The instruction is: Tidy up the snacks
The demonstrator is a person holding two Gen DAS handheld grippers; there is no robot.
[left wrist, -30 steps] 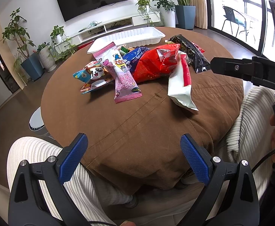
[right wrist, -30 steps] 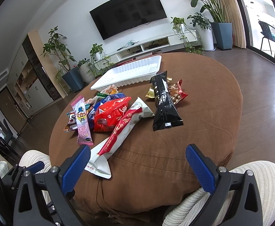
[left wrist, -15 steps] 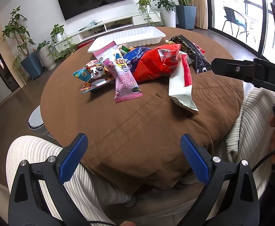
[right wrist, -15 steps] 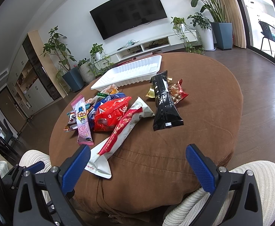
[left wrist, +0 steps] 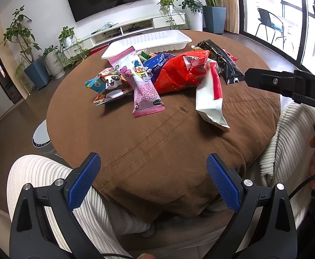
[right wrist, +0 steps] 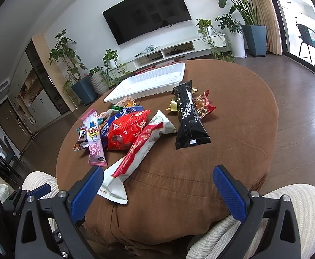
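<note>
Round table draped in brown stitched cloth (left wrist: 157,142), its near half bare from the snack heap down to the rounded front edge, where the cloth folds over between two knees in ribbed cream fabric (left wrist: 38,172). Left gripper with blue textured pads (left wrist: 153,182) low over that front edge, fingers spread wide, nothing between them, well short of the packets. Right gripper with the same blue pads (right wrist: 158,192) likewise low at the near edge, fingers wide apart and empty, the tail of a long white packet with a red printed stripe (right wrist: 135,151) lying just ahead of its left pad. Bare cloth also along the right side of the table, beyond a glossy black upright-printed packet (right wrist: 188,120) lying flat and apart from the main heap, with a small red patterned packet (right wrist: 204,106) and a gold wrapper (right wrist: 172,106) tucked against its far end. Heap left of centre: puffy shiny red bag (left wrist: 183,73), blue packet (left wrist: 159,62) under it, pink cartoon-printed sachet (left wrist: 142,84) on top, teal panda-faced packet (left wrist: 107,84) at the left margin. White ribbed plastic tray (left wrist: 148,42) at the far edge, empty, just beyond the heap. Dark wooden floor (right wrist: 304,108) open all round
</note>
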